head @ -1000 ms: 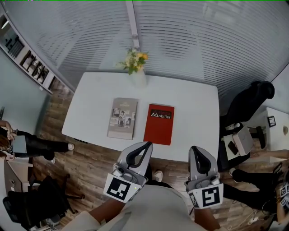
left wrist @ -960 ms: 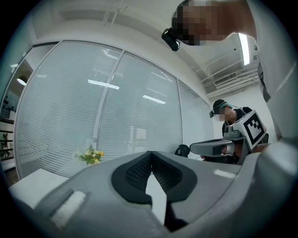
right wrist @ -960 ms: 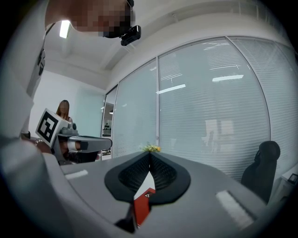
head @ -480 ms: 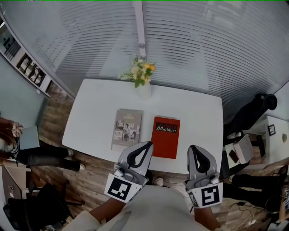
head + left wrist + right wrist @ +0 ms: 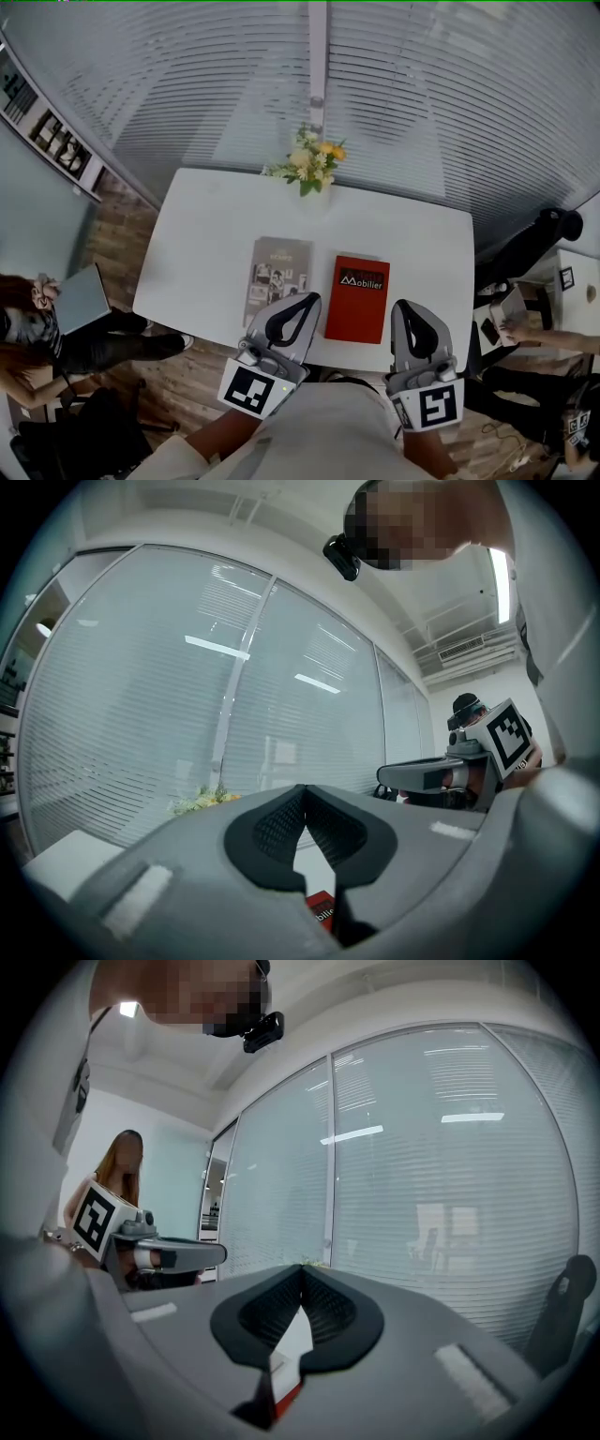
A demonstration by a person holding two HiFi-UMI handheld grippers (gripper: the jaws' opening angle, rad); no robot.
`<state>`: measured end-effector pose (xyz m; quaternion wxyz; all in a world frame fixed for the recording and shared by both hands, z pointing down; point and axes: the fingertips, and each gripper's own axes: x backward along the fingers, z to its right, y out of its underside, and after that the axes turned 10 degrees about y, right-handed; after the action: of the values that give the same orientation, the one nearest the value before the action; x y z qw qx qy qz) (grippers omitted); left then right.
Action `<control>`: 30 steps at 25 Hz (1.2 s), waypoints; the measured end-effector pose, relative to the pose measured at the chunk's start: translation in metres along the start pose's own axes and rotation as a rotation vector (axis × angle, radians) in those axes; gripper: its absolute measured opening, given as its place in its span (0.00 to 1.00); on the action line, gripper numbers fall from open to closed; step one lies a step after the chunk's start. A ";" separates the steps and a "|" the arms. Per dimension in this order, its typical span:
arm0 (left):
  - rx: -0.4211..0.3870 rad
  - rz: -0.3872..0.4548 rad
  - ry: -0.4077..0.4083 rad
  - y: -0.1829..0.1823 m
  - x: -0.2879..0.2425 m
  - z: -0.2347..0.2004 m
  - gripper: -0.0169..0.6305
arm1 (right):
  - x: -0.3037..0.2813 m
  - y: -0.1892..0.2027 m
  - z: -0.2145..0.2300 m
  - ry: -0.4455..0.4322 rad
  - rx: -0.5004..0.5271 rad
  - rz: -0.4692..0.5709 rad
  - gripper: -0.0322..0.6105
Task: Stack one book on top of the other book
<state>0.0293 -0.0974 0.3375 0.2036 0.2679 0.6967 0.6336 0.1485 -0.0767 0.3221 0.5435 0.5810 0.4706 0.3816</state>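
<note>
A white table (image 5: 202, 234) is shown bearing a grey book (image 5: 277, 277) and a red book (image 5: 359, 298), laid side by side toward its near edge, long axes run near edge to far. The left gripper (image 5: 307, 300) and right gripper (image 5: 406, 309) are held level over that edge, jaws pressed together on nothing; the red book is seen between the two, just ahead.

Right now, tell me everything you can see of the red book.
The red book lies flat on the white table, cover up, near the front edge. Its cover is red with a dark band of white lettering reading Mobilier at its far end. It sits right of the grey book, a narrow gap between them. Nothing lies on it.
</note>
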 end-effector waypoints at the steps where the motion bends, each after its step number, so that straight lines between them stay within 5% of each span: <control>1: 0.002 -0.002 0.004 0.001 0.000 -0.003 0.03 | -0.003 0.000 -0.001 0.004 0.001 0.000 0.05; 14: 0.043 -0.049 0.013 0.028 -0.018 -0.005 0.04 | -0.006 0.021 0.019 0.018 -0.010 -0.042 0.06; 30: 0.226 -0.262 0.009 0.169 -0.035 -0.009 0.19 | -0.011 0.160 0.046 0.006 -0.114 -0.268 0.17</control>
<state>0.0703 -0.1169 0.5040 0.2501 0.1931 0.7933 0.5204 0.2100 -0.0948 0.4758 0.6203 0.4799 0.5233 0.3334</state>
